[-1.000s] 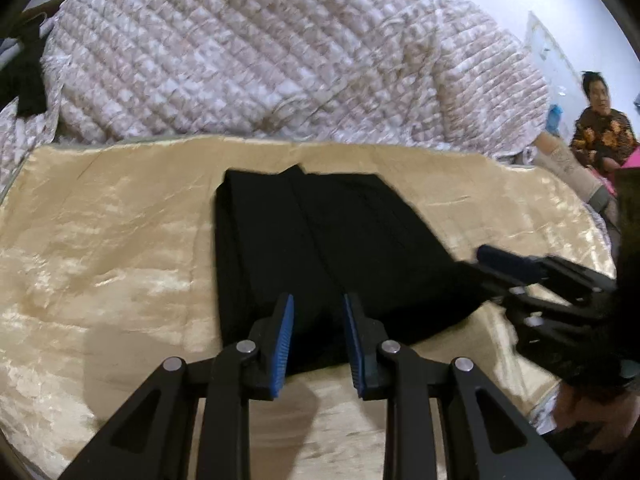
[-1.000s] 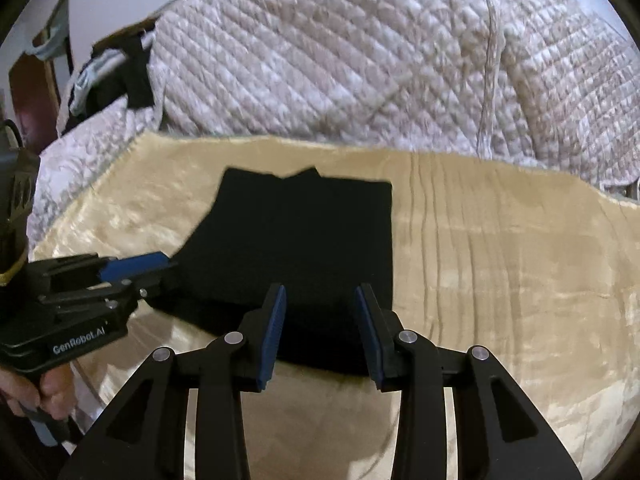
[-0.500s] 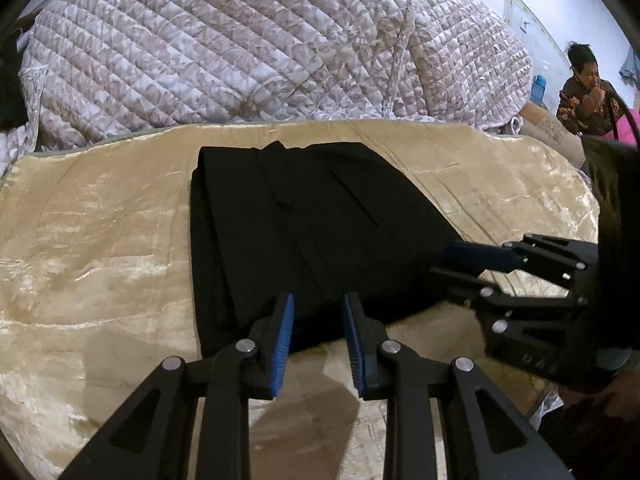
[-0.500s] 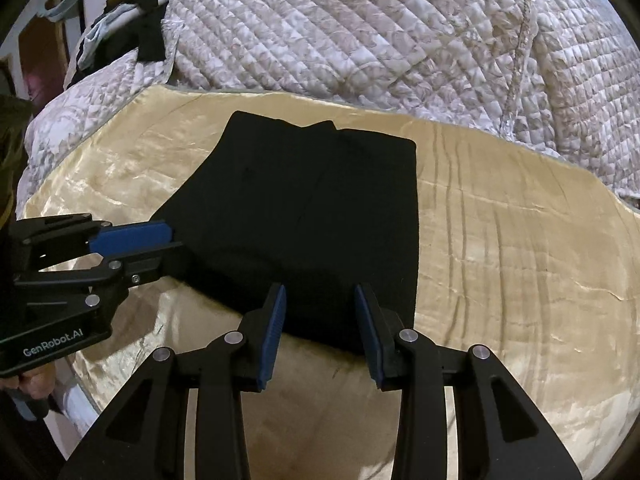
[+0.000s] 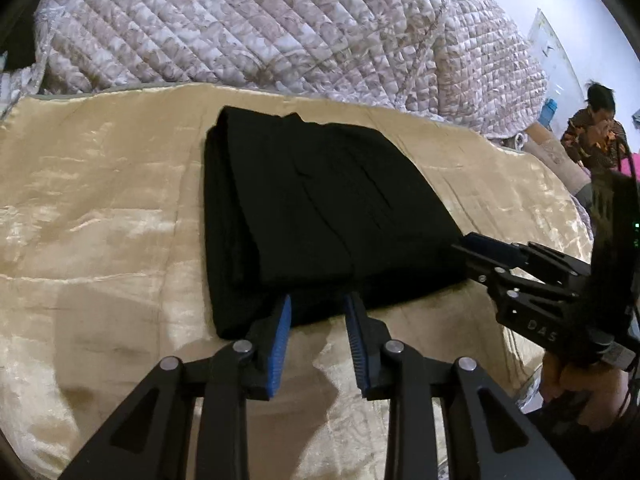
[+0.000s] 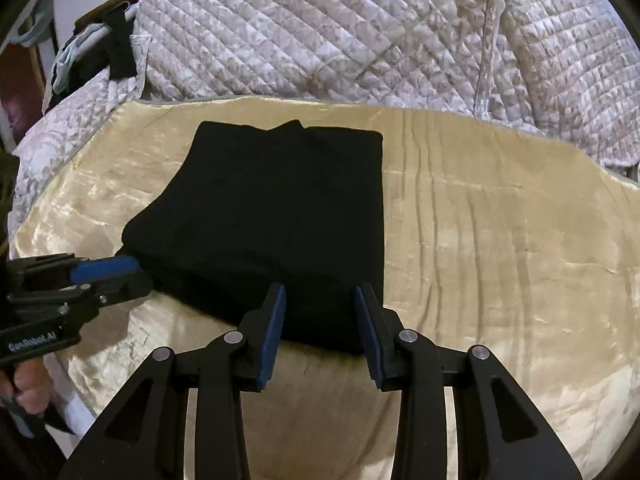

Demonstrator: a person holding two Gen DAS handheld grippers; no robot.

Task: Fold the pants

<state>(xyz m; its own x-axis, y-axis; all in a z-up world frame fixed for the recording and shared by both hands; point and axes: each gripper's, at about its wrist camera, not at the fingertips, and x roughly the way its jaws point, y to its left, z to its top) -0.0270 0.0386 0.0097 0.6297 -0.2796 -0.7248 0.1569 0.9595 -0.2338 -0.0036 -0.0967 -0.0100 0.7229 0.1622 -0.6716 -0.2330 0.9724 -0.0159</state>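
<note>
The black pants (image 5: 320, 216) lie folded into a compact rectangle on a shiny gold cloth (image 5: 100, 208). They also show in the right wrist view (image 6: 272, 216). My left gripper (image 5: 317, 312) is open and empty, its tips just at the near edge of the pants. My right gripper (image 6: 320, 300) is open and empty, its tips over the near right corner of the pants. The right gripper shows at the right of the left wrist view (image 5: 492, 248). The left gripper shows at the left of the right wrist view (image 6: 104, 270).
A quilted floral bedspread (image 5: 280, 28) is heaped behind the gold cloth (image 6: 500, 240). A person (image 5: 596, 128) sits at the far right. Dark clothes (image 6: 116, 56) hang at the back left. The bed's edge runs close under both grippers.
Both grippers stay open and empty. Both views have shifted slightly: the pants now sit a little lower and nearer the fingertips.
</note>
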